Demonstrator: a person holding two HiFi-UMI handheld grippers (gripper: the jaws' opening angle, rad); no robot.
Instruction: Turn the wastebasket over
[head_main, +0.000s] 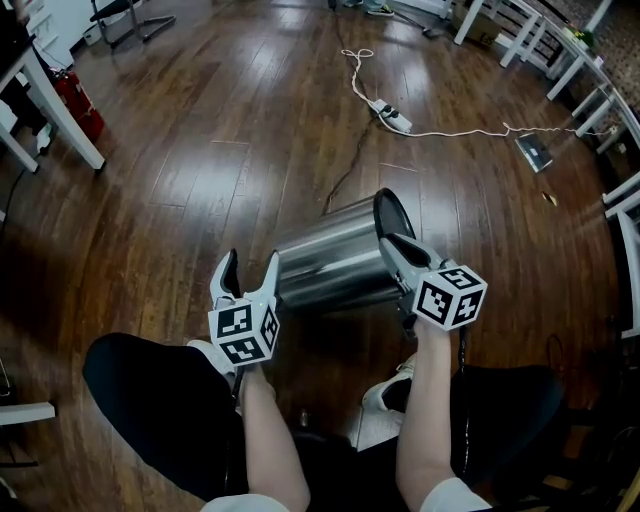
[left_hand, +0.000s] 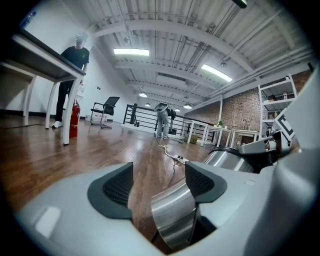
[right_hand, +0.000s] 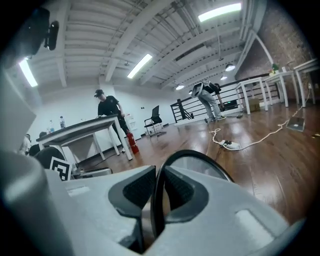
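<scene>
Right in front of the person's knees, over the dark wooden plank floor (head_main: 200, 150), there's a shiny cylindrical steel wastebasket (head_main: 335, 265) tipped onto its side. Its open mouth with the black rim (head_main: 396, 215) faces away and to the right in the head view, and its closed base points back toward the left. Can't really tell if any part of it touches the boards.

The right gripper (head_main: 395, 250) has the bin by the mouth. In the right gripper view the jaws stand narrow, and the two dark pads are clamped on the black rim (right_hand: 195, 152), one inside the bin and one outside, so the right gripper (right_hand: 159, 180) is pinching that edge.

The left gripper (head_main: 253, 262) sits at the base end, jaws spread wide. In the left gripper view a curved strip of the wastebasket (left_hand: 175, 220) pokes up between the jaws, right beside the right-hand pad. The other pad is well clear of it, so the left gripper (left_hand: 159, 180) isn't squeezing anything.

Further out on the floor there's a white power strip (head_main: 392, 115) with a long pale cord trailing off, a red fire extinguisher (head_main: 78, 105) next to a white table leg (head_main: 62, 118) at the far left, and a couple of people standing way in the background of both gripper views.
</scene>
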